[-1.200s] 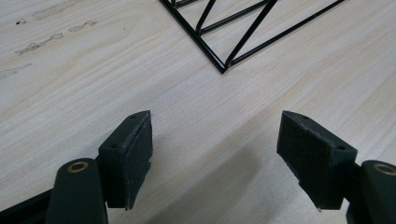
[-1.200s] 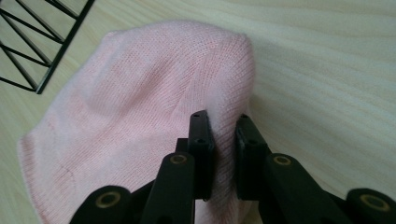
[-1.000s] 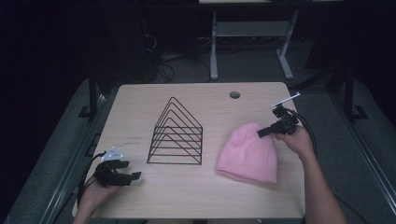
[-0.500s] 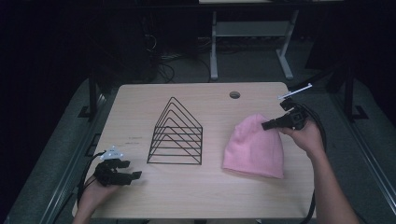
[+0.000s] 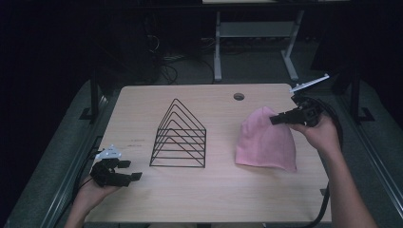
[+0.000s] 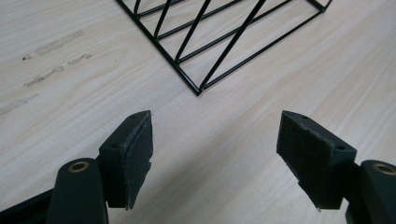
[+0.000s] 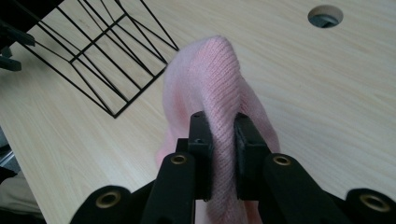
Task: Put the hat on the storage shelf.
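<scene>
Pink beanie (image 5: 266, 142) pinched at its crown by right gripper (image 5: 275, 119), right side of table

Jaws closed tight on a fold of the knit, crown end lifted, brim end lying on the wooden table (image 5: 218, 190) near its right edge. Black wire rack (image 5: 179, 137) stands mid-table, just left of the beanie, not touching it. Left gripper (image 5: 134, 170) sits low at the front-left corner, jaws wide apart, nothing between them, rack corner just ahead of it

No writing, label, brand or number can be read anywhere. The pink hat (image 5: 266, 141) bears no legible mark.
</scene>
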